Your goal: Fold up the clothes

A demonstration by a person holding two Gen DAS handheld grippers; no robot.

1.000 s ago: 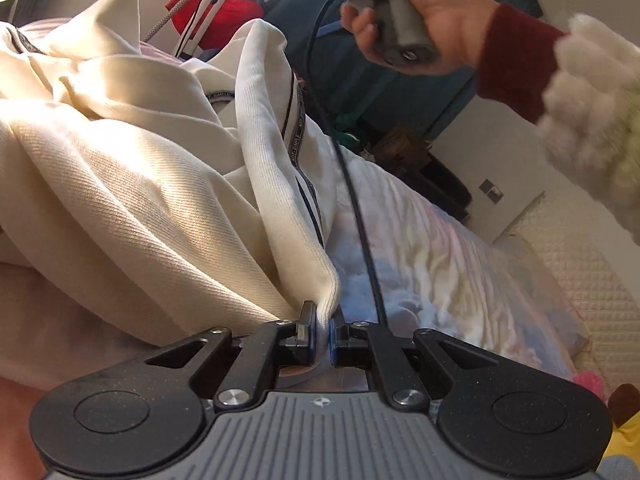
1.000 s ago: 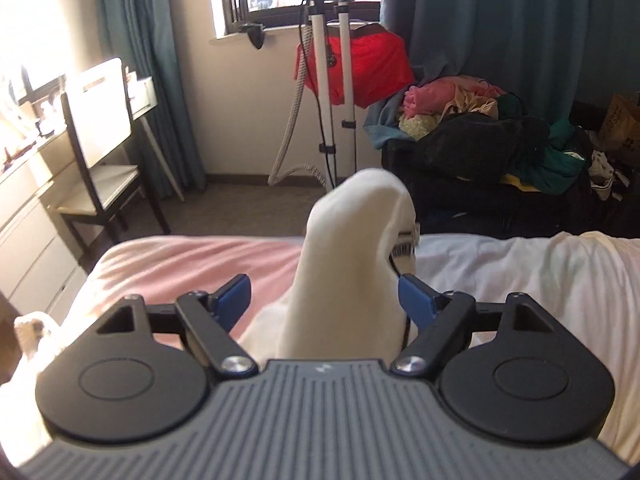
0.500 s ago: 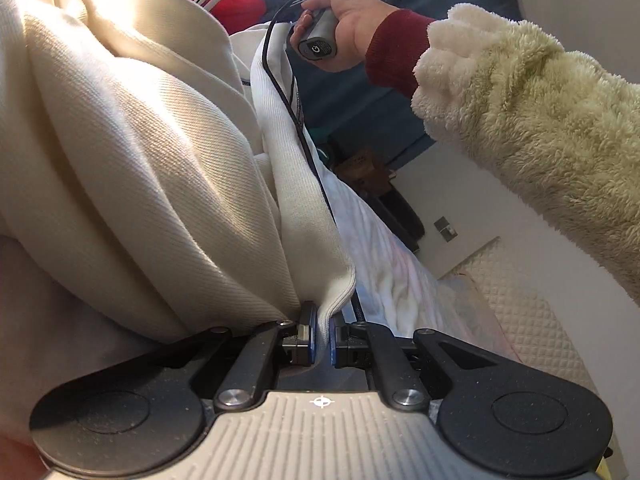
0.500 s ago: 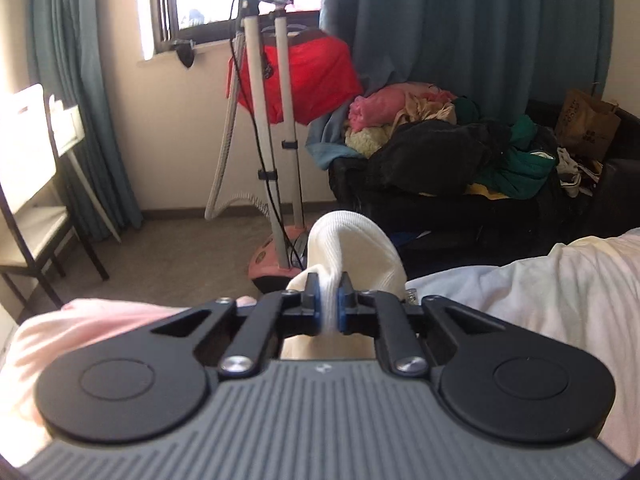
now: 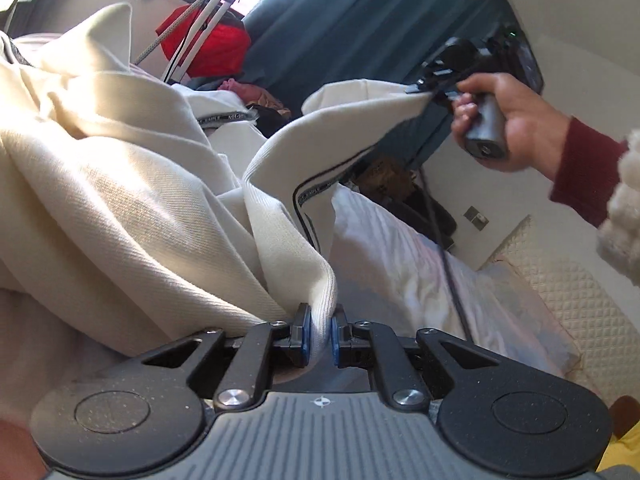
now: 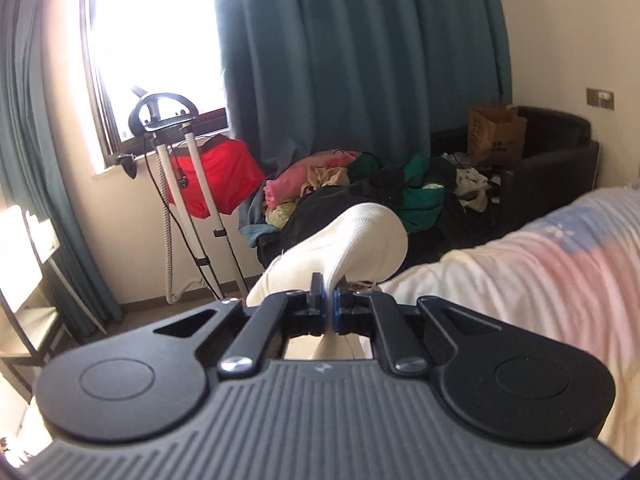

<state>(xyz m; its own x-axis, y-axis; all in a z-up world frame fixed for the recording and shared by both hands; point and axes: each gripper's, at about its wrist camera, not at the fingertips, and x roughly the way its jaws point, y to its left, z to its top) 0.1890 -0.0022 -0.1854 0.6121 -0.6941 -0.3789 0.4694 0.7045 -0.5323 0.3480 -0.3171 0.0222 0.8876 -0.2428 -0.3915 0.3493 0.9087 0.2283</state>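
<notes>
A cream ribbed garment (image 5: 140, 200) is bunched over the bed (image 5: 400, 260). My left gripper (image 5: 320, 336) pinches its hem; the jaws are opening slightly, but the cloth is still squeezed between the blue pads. The waistband stretches up and right to my right gripper (image 5: 428, 88), held by a hand (image 5: 520, 120) in a dark red cuff. In the right wrist view my right gripper (image 6: 329, 308) is shut on a fold of the cream garment (image 6: 360, 236), lifted above the bed (image 6: 540, 264).
A black cable (image 5: 448, 272) hangs from the right gripper across the bed. Beyond the bed stand a garment steamer (image 6: 192, 200) with a red cloth (image 6: 216, 176), a black sofa (image 6: 560, 160) piled with clothes (image 6: 320, 176), a paper bag (image 6: 496, 132) and a chair (image 6: 24, 248).
My right gripper closed on the cream fold and swung right, pulling the waistband out to the side. The left gripper kept its hold on the hem, its pads a little wider apart.
</notes>
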